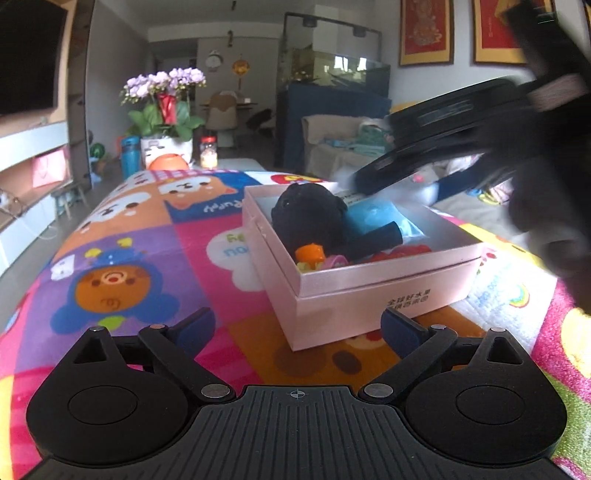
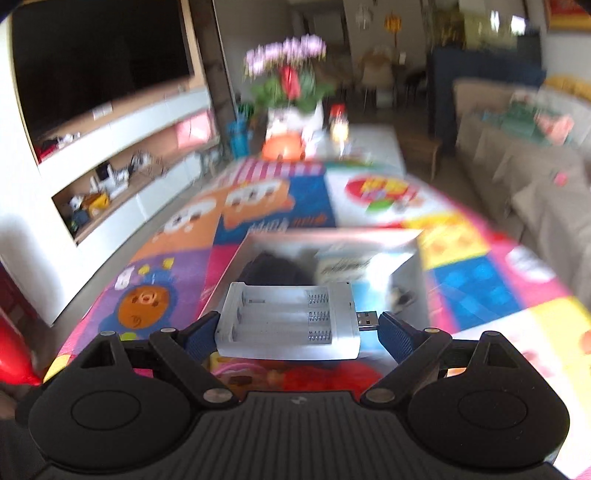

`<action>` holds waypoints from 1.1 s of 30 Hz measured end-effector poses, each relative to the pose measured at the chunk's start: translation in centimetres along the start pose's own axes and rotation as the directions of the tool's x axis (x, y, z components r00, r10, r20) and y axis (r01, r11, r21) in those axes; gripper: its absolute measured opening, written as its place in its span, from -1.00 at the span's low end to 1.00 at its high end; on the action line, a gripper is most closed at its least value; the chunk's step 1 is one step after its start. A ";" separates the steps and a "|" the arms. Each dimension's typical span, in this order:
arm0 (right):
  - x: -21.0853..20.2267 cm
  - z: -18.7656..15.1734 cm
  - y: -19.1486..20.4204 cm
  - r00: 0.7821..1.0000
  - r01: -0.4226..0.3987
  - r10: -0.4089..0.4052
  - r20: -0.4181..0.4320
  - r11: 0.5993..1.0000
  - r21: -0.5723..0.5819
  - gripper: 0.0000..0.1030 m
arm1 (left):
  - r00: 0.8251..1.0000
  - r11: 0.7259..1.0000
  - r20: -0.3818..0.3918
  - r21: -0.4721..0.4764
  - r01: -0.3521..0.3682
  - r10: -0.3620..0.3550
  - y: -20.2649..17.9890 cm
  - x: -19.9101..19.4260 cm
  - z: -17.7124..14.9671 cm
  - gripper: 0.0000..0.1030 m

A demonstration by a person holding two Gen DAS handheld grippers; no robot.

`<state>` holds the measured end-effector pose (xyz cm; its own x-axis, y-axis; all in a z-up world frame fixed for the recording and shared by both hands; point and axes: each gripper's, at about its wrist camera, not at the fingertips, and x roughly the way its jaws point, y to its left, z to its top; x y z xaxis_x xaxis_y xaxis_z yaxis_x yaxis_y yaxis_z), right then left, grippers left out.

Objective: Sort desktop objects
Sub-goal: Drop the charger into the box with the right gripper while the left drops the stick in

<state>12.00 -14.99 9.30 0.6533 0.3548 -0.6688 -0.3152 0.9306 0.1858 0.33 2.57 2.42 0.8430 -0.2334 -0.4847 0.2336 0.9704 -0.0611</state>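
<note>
Presently your right gripper point(image 2: 295, 326) tilts downward over the pink box point(image 1: 369, 291), its fingers point(image 2: 201, 332) clamped across a white battery charger point(image 2: 291, 321), USB plug against the right finger. Your left gripper point(image 1: 298, 326) angles down just short of the box's near corner, fingers spread wide and empty. Inside the box lies a black plush toy point(image 1: 308, 218). The box rests on the colourful worktop point(image 1: 147, 258).

A daylit living room: dark television point(image 2: 103, 62) on a white wall unit, potted purple orchids point(image 1: 164, 107), a fish tank point(image 1: 332, 68), beige sofa point(image 2: 524, 155), red framed prints point(image 1: 426, 31).
</note>
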 end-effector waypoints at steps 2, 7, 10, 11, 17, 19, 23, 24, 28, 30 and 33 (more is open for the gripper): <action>2.3 0.3 0.8 0.999 0.022 -0.022 -0.026 1.000 -0.014 0.77 | 1.000 1.000 0.006 -0.015 0.012 -0.012 0.1 0.0 -0.2 0.94; 5.9 0.9 3.0 0.985 0.172 -0.165 0.057 0.974 -0.148 0.76 | 1.000 0.999 -0.003 -0.036 0.025 -0.025 0.2 0.1 -0.6 0.95; 6.3 1.5 2.9 0.984 0.175 -0.167 0.061 0.971 -0.162 0.76 | 1.000 0.998 -0.009 -0.054 0.024 -0.025 0.5 0.3 -0.7 0.95; 6.2 1.5 2.9 0.987 0.161 -0.155 0.047 0.975 -0.157 0.77 | 1.000 0.998 -0.008 -0.064 0.028 -0.029 0.7 0.3 -0.7 0.95; 4.6 -0.1 3.4 0.997 0.035 -0.045 -0.059 0.986 -0.165 0.77 | 0.999 0.996 -0.009 -0.080 0.033 -0.034 0.8 0.3 -0.8 0.97; 4.3 -0.7 3.8 0.995 0.090 -0.097 -0.023 0.974 -0.208 0.77 | 0.999 0.996 -0.009 -0.079 0.031 -0.032 0.8 0.3 -0.8 0.97; 4.5 -0.6 2.8 0.981 0.192 -0.193 0.011 0.965 -0.181 0.76 | 1.000 0.997 -0.015 -0.079 0.023 -0.024 0.8 0.4 -0.8 0.97; 4.4 -0.4 2.2 0.986 0.166 -0.169 -0.009 0.975 -0.150 0.77 | 1.000 0.997 -0.016 -0.078 0.021 -0.023 0.8 0.4 -0.8 0.97; 3.2 -0.4 0.9 0.996 -0.034 0.028 -0.082 0.997 -0.074 0.78 | 1.000 0.997 -0.019 -0.075 0.018 -0.019 0.7 0.5 -0.8 0.97; 1.7 -0.6 0.6 0.998 -0.046 0.043 -0.037 0.996 -0.079 0.78 | 1.000 0.997 -0.019 -0.073 0.014 -0.016 0.7 0.4 -0.8 0.97; -0.4 -0.8 -0.9 0.999 0.011 -0.009 0.033 0.998 -0.064 0.79 | 1.000 0.998 -0.020 -0.068 0.010 -0.012 0.7 0.4 -0.7 0.97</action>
<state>11.45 -16.04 8.82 0.6783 0.3495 -0.6463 -0.3517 0.9267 0.1320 0.47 3.17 1.57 0.8305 -0.2436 -0.5009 0.2088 0.9699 -0.1254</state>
